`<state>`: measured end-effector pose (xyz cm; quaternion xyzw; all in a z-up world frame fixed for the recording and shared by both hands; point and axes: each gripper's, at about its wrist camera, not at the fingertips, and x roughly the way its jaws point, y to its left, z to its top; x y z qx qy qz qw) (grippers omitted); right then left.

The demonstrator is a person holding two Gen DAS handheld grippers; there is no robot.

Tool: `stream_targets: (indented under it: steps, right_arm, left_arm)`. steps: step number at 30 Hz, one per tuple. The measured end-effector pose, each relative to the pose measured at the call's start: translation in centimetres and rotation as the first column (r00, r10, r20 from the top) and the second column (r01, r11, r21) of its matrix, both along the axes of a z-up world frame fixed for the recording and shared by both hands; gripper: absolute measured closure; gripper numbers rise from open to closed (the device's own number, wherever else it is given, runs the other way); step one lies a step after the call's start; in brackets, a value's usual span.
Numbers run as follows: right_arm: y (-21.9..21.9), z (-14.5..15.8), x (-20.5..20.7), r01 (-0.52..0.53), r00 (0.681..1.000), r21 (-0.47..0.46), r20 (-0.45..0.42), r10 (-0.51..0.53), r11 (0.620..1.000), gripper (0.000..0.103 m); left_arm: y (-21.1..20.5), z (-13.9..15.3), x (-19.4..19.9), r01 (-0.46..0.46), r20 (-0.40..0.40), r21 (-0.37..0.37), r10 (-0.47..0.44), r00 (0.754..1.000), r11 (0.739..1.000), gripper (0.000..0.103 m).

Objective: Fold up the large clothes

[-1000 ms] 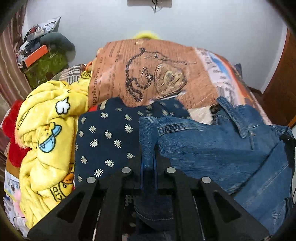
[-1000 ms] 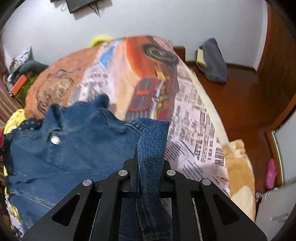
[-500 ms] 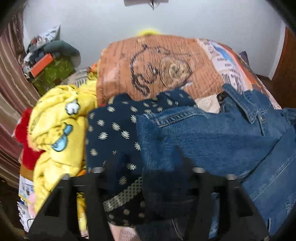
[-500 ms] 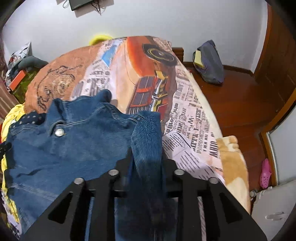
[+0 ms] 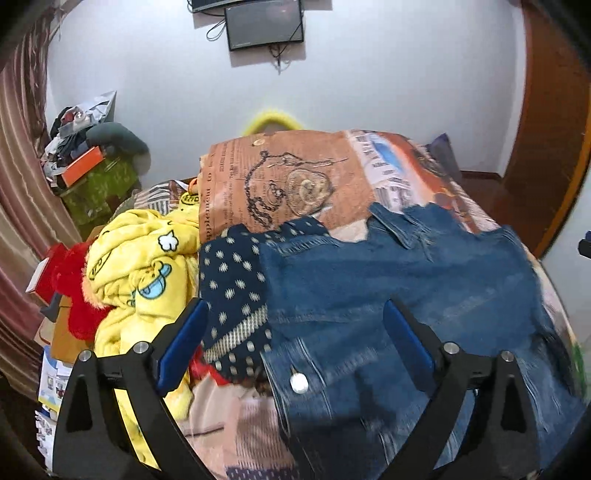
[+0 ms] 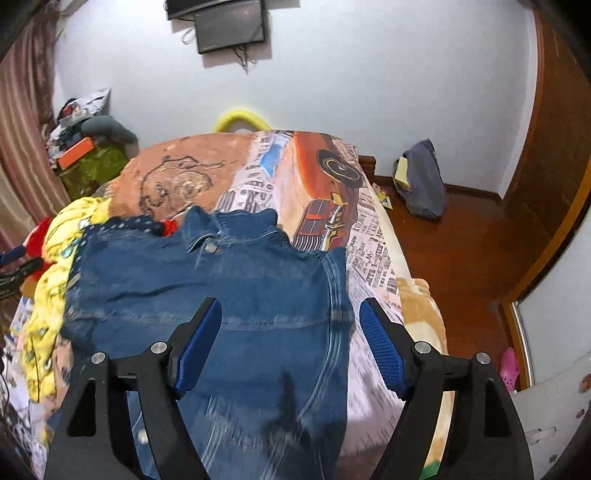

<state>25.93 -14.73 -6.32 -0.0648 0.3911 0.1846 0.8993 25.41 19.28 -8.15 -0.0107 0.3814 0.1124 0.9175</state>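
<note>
Denim jacket [image 6: 236,288] lay released on the bed [image 6: 373,258].
Both grippers' jaws (left gripper [image 5: 295,332], right gripper [image 6: 290,332]) had just been opening, nothing between them; heavy, stiffish denim looked best gripped at seams or hem.

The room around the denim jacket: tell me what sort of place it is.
Most likely a bedroom at home. The denim jacket lies on a bed with a printed cover, a screen hangs on the wall, and more clothes are piled alongside.

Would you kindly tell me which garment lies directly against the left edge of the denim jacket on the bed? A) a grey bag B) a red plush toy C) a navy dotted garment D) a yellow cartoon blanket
C: the navy dotted garment tucks under the left edge of the denim jacket, with the yellow blanket farther left.
</note>
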Motion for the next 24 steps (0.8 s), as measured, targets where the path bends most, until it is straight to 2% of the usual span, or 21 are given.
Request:
stream_targets:
  steps: [6, 14, 19, 24]
  right_arm:
    - [-1.5, -1.3, -4.0, -0.020, 1.000, -0.011, -0.023, 0.019, 1.000, 0.028]
    - [-4.4, -6.6, -7.4, 0.029, 0.990, -0.071, -0.138, -0.039, 0.997, 0.028]
    - [-6.5, -10.3, -8.9, 0.066, 0.969, -0.095, -0.230, -0.087, 0.993, 0.028]
    - [-8.4, -13.0, -10.6, 0.110, 0.942, -0.042, -0.315, -0.118, 0.993, 0.028]
  left_arm:
    - [-0.9, -1.6, -4.3, 0.034, -0.041, -0.028, -0.035, 0.999, 0.999, 0.007]
    - [-0.5, -8.5, -8.8, 0.011, -0.191, -0.158, -0.042, 0.981, 0.987, 0.007]
    - [0.2, -13.0, -10.9, -0.050, -0.295, -0.280, -0.036, 0.955, 0.959, 0.007]
    - [-0.8, -15.1, -12.5, -0.054, -0.324, -0.348, -0.066, 0.944, 0.936, 0.007]
